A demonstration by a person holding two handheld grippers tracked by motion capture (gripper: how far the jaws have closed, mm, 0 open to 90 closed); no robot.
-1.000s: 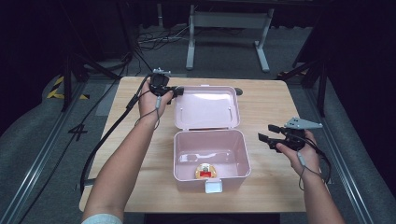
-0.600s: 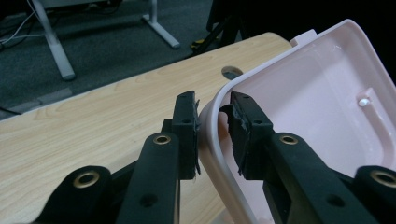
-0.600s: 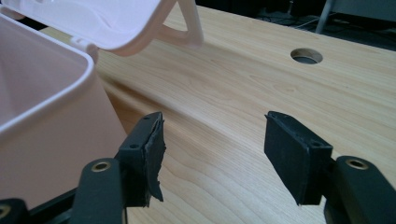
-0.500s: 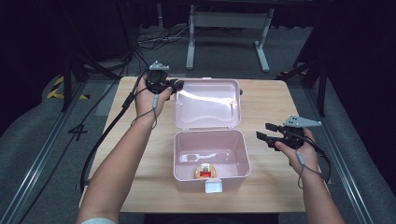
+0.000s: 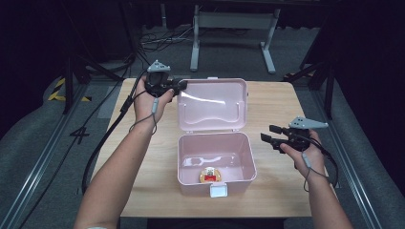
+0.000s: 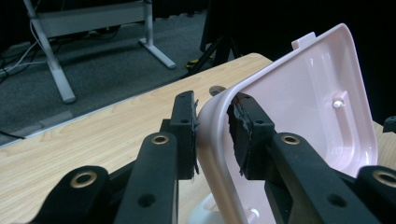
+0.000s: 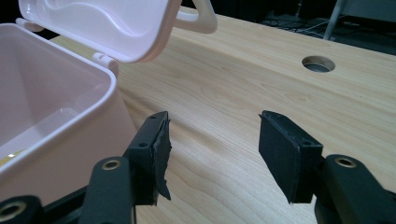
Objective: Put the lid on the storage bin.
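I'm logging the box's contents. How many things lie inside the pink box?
2: a small red and yellow item near the front wall, and a pale spoon-like piece on the floor behind it. The pink box walls may hide more.

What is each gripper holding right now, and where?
Left gripper clamps the pale pink plastic box lid at its corner rim. Right gripper holds nothing.
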